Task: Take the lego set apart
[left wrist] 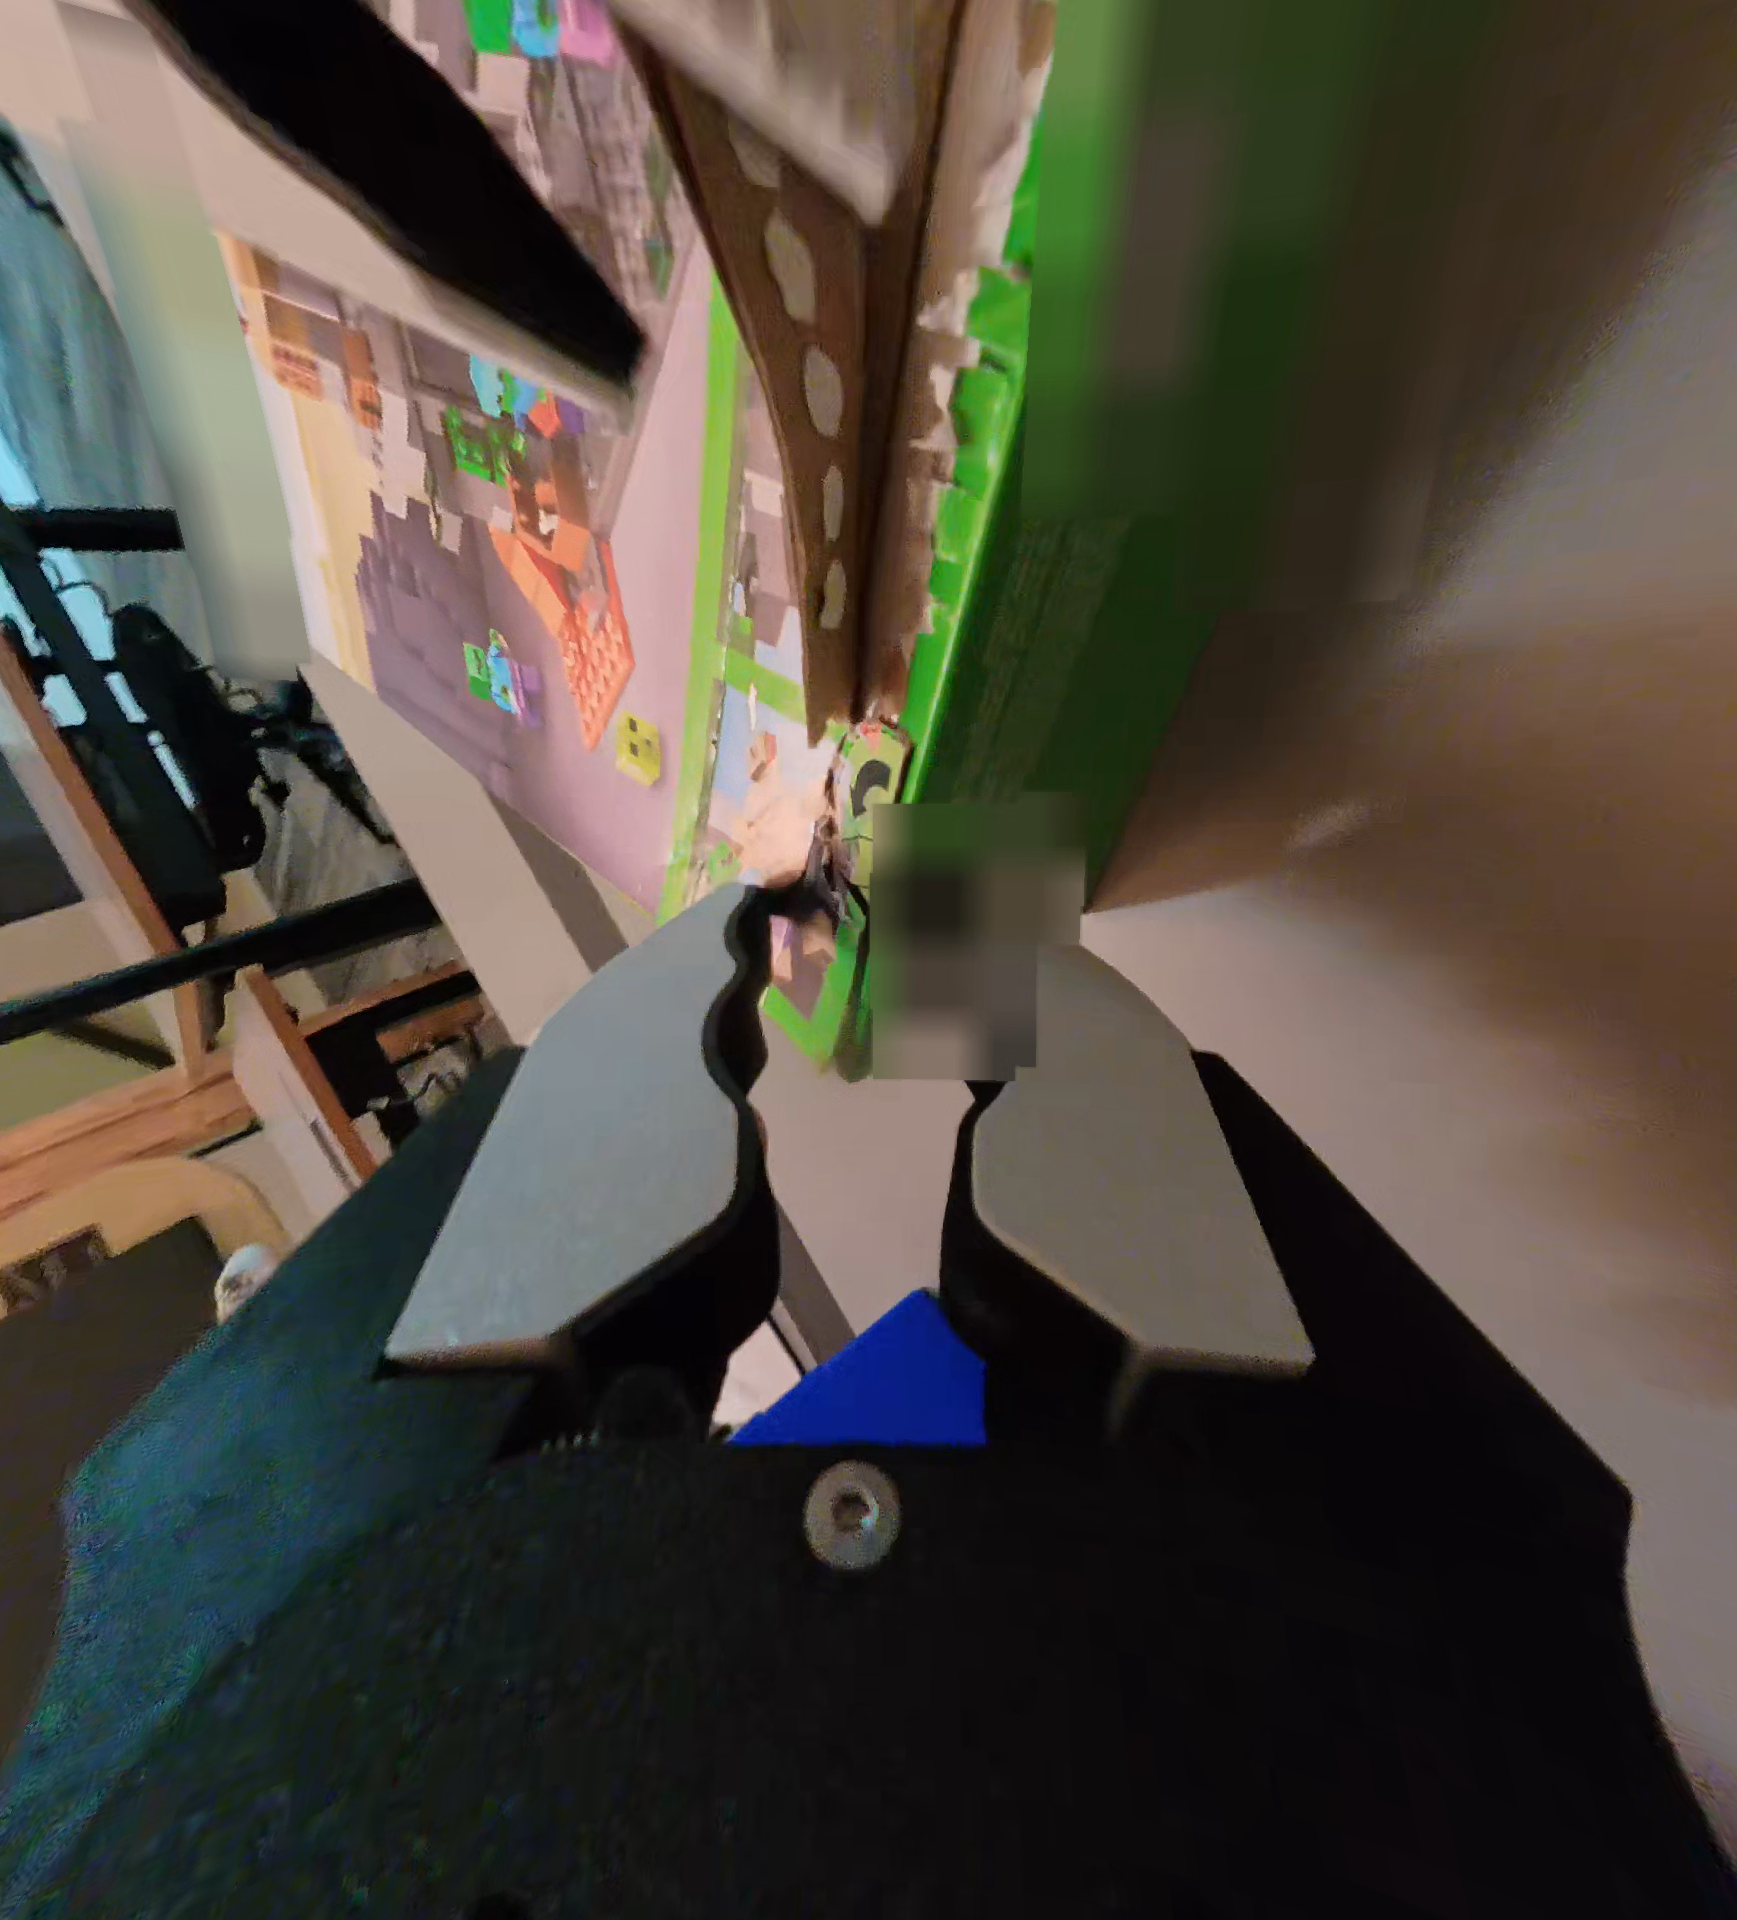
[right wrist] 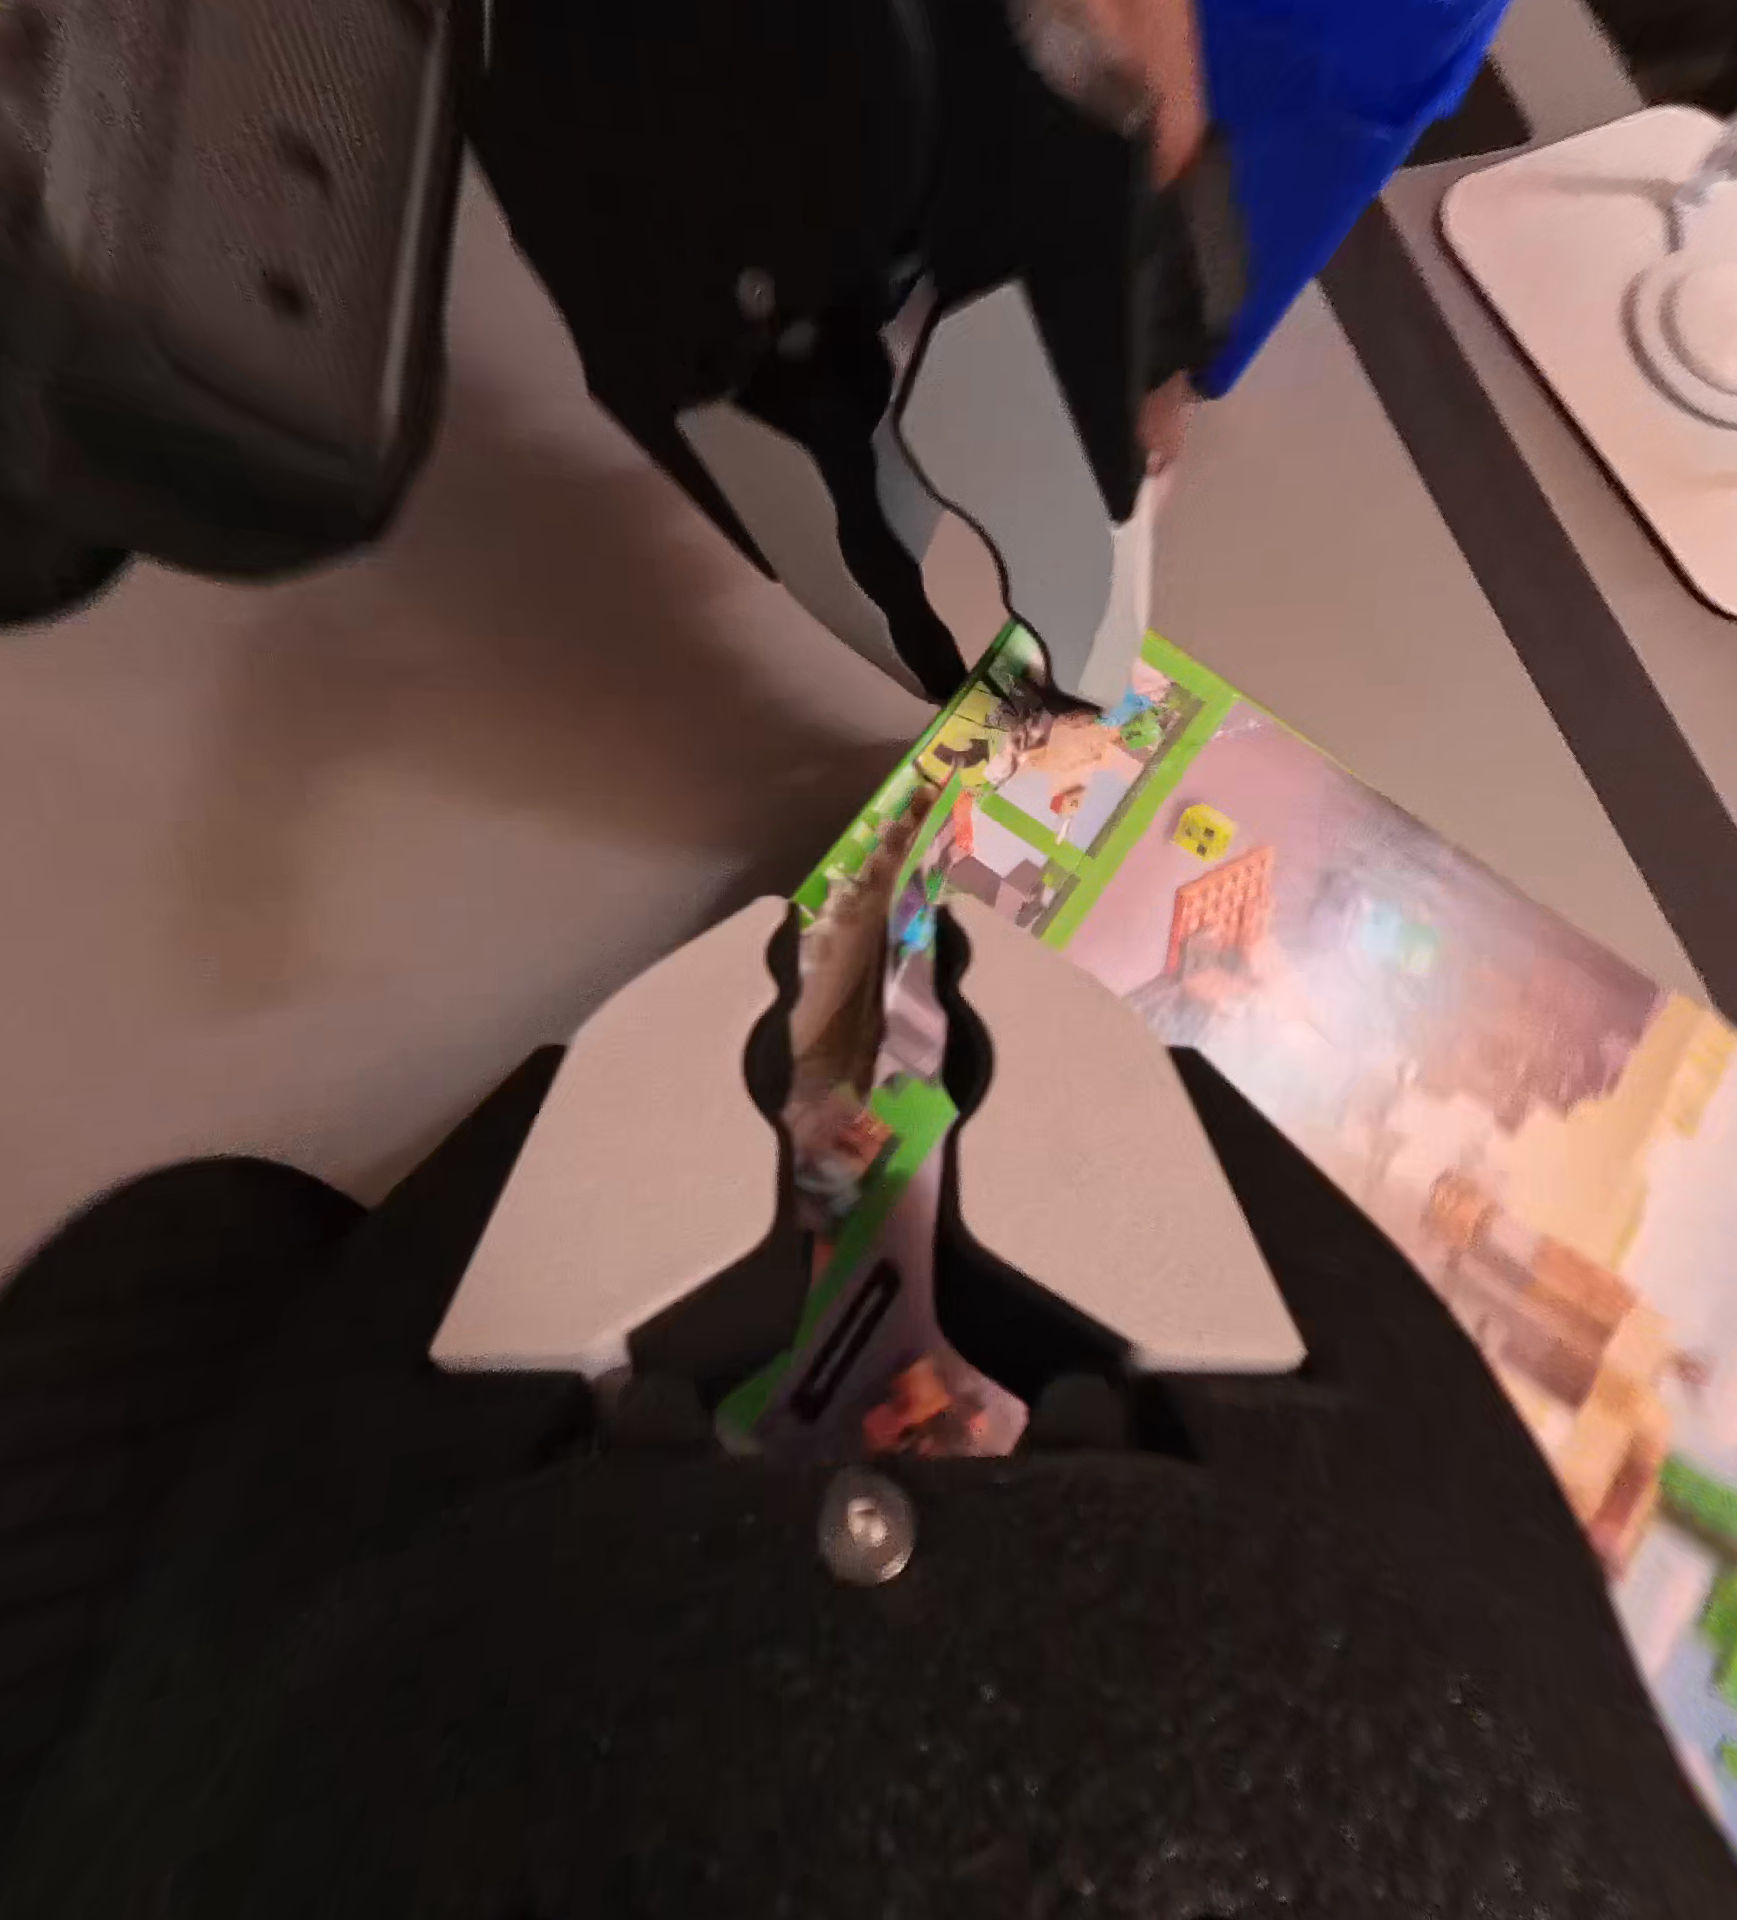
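Right claw (right wrist: pixel 864 940) apparently grips box (right wrist: pixel 1363 1039) on table (right wrist: pixel 324 831).

The lego set box (right wrist: pixel 1363 997) is printed cardboard with a slightly glossy face, and where it's torn open the raw brown paper edge (left wrist: pixel 822 416) looks rough and fibrous. Both tools, left tool (left wrist: pixel 905 966) and right tool (right wrist: pixel 864 935), have smooth matt grey plastic-looking fingers on grainy matt black bodies, each with a shiny metal screw (right wrist: pixel 865 1525). The table (right wrist: pixel 428 790) looks smooth and matt beige.
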Available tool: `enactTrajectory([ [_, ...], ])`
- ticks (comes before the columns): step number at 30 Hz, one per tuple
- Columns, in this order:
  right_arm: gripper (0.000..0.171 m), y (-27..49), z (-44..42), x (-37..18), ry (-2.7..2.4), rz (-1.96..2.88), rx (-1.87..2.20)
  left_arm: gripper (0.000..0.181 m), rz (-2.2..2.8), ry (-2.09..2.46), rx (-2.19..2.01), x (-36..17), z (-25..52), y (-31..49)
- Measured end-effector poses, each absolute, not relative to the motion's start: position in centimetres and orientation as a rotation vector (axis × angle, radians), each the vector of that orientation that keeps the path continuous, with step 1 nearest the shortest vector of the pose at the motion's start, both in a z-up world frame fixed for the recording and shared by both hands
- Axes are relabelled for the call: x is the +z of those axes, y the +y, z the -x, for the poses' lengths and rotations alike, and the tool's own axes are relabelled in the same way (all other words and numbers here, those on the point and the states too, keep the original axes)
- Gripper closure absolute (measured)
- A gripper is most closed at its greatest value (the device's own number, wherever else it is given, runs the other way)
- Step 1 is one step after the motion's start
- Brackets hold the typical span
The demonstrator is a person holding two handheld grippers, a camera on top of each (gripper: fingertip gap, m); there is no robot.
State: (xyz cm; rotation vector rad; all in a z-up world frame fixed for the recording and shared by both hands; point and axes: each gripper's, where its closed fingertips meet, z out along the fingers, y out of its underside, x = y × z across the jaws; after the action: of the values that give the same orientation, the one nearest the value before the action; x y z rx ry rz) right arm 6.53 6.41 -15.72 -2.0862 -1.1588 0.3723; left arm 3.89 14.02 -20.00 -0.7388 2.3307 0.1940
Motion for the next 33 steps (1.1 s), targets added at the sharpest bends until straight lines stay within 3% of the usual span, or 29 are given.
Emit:
enactTrajectory([
  [3,0.106,3.8,-7.8,-16.2,-1.035,2.173,0.256,0.149,0.779,2.277,0.276,-20.0,-3.8,13.9],
  [7,0.083,2.4,-8.4,-19.2,-0.934,2.245,0.041,0.151,0.826,2.251,0.258,-20.1,-3.9,13.0],
  [8,0.083,2.7,-8.5,-19.9,-0.926,2.253,-0.035,0.151,0.827,2.256,0.237,-20.1,-4.0,12.6],
  [10,0.107,3.6,-9.5,-20.1,-0.983,2.216,-0.245,0.151,0.827,2.261,0.242,-20.2,-4.2,12.3],
  [12,0.15,4.0,-9.4,-19.5,-1.026,2.15,-0.273,0.151,0.842,2.265,0.233,-20.2,-4.4,12.0],
  [19,0.155,4.6,-11.3,-19.7,-1.267,2.113,-0.28,0.153,0.868,2.278,0.106,-19.7,-4.7,11.3],
  [24,0.158,5.1,-11.8,-19.6,-1.393,1.962,-0.361,0.136,0.987,2.285,-0.089,-20.3,-5.7,11.2],
  [33,0.157,5.2,-11.7,-19.5,-1.328,1.941,-0.249,0.15,0.943,2.234,-0.019,-20.6,-5.6,10.7],
])
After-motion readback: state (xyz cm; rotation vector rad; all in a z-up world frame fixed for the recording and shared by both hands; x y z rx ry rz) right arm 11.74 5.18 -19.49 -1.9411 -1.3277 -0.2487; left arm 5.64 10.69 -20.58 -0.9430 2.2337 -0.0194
